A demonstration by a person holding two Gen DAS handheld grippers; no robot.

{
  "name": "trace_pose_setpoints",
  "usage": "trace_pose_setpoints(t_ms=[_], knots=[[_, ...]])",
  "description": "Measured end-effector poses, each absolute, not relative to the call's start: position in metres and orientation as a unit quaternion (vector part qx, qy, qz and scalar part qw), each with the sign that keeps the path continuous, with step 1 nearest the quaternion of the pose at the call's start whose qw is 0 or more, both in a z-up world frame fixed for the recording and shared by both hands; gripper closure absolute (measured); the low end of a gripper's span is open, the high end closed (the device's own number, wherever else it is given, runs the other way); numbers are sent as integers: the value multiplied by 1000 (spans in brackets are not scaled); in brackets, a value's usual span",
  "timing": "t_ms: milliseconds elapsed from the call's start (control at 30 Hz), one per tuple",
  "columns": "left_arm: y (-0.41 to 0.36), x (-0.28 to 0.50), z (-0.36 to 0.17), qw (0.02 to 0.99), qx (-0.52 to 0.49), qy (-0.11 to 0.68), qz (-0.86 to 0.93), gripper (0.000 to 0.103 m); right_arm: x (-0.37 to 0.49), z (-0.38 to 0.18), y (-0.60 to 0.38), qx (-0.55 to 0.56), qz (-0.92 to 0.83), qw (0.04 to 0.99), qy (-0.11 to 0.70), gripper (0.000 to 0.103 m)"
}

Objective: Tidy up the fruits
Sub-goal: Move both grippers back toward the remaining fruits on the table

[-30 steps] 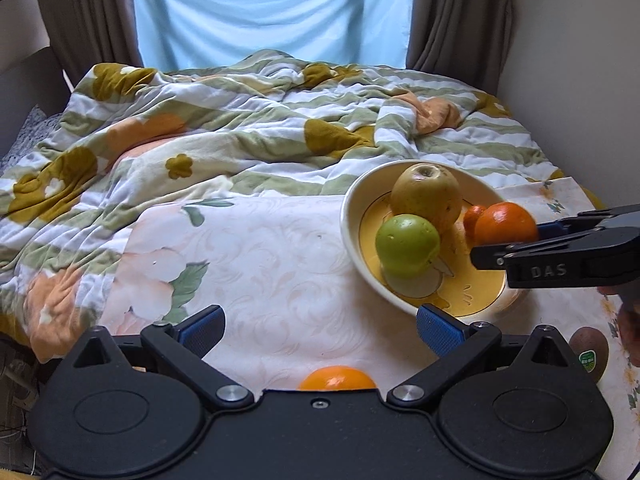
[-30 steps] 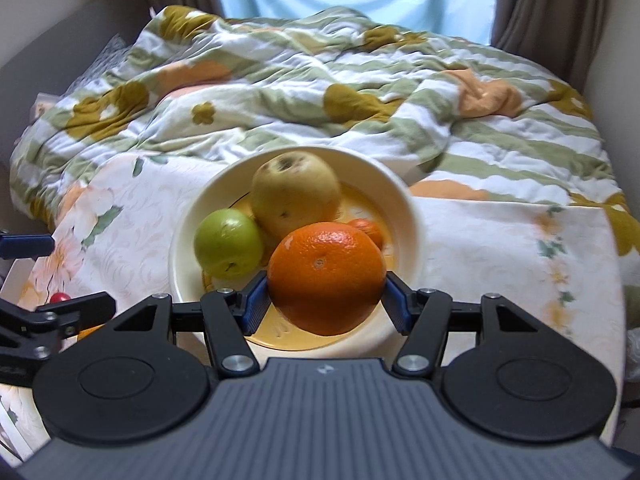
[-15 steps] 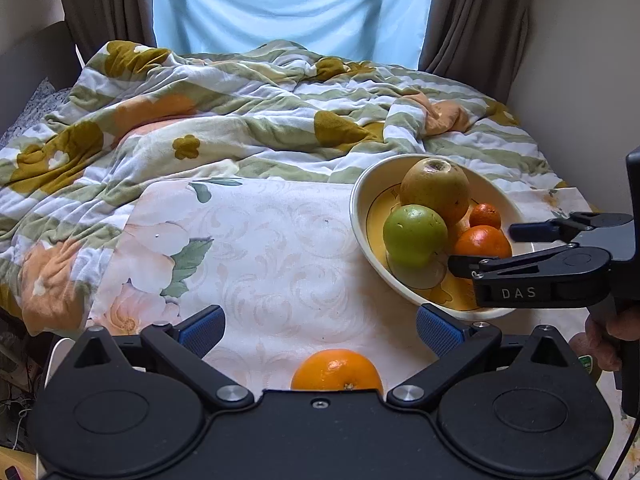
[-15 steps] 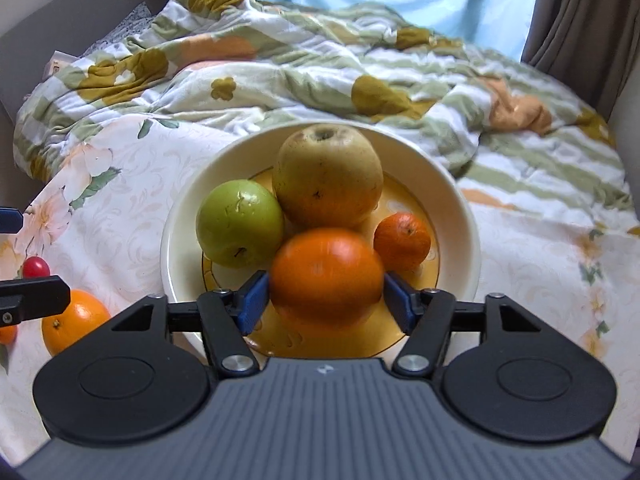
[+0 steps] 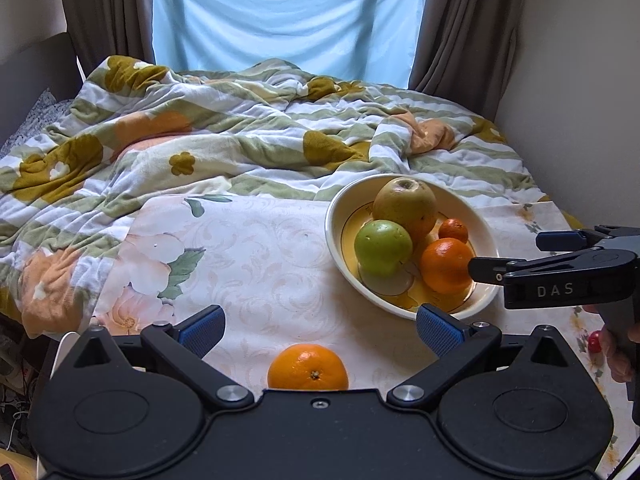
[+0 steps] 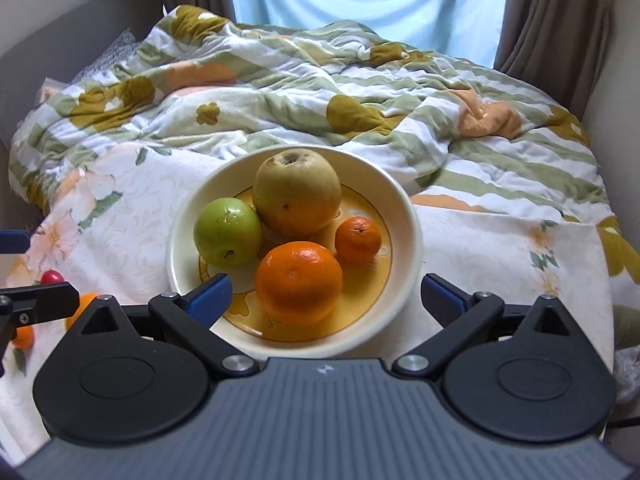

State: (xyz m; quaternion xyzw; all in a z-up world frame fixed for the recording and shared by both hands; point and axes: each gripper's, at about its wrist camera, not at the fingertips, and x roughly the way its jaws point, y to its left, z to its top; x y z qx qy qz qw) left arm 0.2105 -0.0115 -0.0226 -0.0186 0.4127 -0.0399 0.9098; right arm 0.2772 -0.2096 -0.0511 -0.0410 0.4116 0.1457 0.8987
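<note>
One striped floral blanket (image 6: 360, 92) fills the back. One pale flowered cloth (image 5: 260, 264) in front carries one cream bowl (image 6: 412, 248).

Bowl holds four fruits: one yellow-brown apple (image 6: 298, 192), one green apple (image 6: 227, 231), one large orange (image 6: 299, 282), one small mandarin (image 6: 358, 240).

A second orange (image 5: 308, 367) lies on the cloth, lower edge cut off by the left gripper (image 5: 320, 330), jaws wide apart, empty.

Right gripper (image 6: 325, 296) spread apart at the bowl's near rim, clear of the large orange.

One small red fruit (image 6: 52, 277), kind unclear. An orange fruit (image 6: 82, 306) is half hidden behind the left tool; another orange patch beside it is unreadable.
</note>
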Motion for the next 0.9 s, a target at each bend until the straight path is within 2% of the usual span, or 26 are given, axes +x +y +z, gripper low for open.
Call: trace_pose_setpoints(t_ms=[600,900], knots=[[-38,137,20,931,-24,362,-47,0,180,17,-267,-10,118,927,356,0],[-60,98,26,936,-30,347,-47,0,126,28,-297,1,112,932,343,0]])
